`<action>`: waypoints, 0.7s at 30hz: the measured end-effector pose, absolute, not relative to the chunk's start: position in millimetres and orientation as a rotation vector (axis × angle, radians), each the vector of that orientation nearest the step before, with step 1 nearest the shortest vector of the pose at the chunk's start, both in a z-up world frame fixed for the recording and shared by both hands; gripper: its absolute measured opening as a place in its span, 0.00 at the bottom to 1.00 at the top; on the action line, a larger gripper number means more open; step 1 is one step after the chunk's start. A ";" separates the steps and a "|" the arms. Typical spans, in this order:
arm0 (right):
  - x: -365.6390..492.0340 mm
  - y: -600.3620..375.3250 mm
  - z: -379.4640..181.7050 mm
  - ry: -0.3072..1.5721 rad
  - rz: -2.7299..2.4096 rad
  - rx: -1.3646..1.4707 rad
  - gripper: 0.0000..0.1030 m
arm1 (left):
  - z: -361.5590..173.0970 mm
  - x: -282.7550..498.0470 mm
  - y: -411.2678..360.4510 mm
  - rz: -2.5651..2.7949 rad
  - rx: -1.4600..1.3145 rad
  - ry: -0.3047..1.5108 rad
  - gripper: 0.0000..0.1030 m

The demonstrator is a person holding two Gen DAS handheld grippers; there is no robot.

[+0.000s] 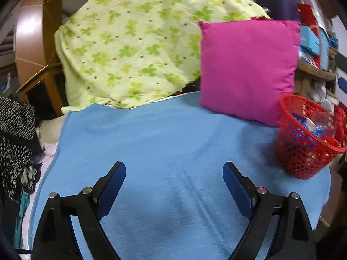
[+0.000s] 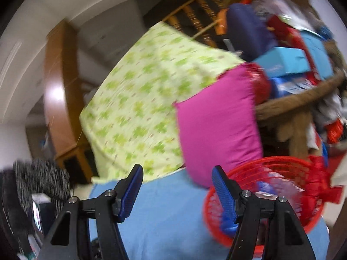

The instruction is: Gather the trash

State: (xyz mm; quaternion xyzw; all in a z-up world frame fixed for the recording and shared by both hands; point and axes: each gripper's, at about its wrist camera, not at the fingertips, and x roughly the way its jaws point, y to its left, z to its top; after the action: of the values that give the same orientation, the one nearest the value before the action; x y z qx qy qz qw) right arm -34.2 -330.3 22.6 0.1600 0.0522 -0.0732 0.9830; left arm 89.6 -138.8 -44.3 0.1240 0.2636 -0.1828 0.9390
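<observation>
- Left wrist view: red basket (image 1: 303, 149) sits on blue cloth (image 1: 162, 143) beside pink cushion (image 1: 249, 69), wrappers already inside.
- No loose trash visible; collecting looks nearly done.
- Left gripper (image 1: 174, 173) wide, empty; right gripper (image 2: 177, 178) partly open, empty.

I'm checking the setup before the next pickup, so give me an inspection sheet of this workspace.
Surface: blue cloth, bare where visible; no loose trash seen on it.
Job's things: red basket upright at the cloth's right edge, wrappers inside.
Clutter: pink cushion beside the basket; green clover blanket heaped behind; spotted fabric at left.
Grippers: left tool open, nothing between the fingers; right tool open, empty, next to the basket.
Cables: nothing seen.
Surroundings: crowded wooden shelf behind the basket; wooden furniture at left.
</observation>
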 end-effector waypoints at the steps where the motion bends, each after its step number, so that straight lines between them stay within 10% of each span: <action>1: -28.4 -320.3 20.4 0.121 -0.130 0.311 0.68 | -43.4 91.5 -134.3 -0.370 0.250 0.538 0.88; 21: 18.1 -250.8 -4.8 0.301 -0.174 0.251 0.70 | -25.9 95.8 -62.7 -0.234 0.186 0.483 0.91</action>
State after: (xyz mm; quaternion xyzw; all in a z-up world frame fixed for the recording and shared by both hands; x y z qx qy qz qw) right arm 18.1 -250.8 -4.8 0.1247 0.1492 -0.0865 0.9771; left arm 95.8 -62.7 -25.9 0.0916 0.2381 -0.1157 0.9600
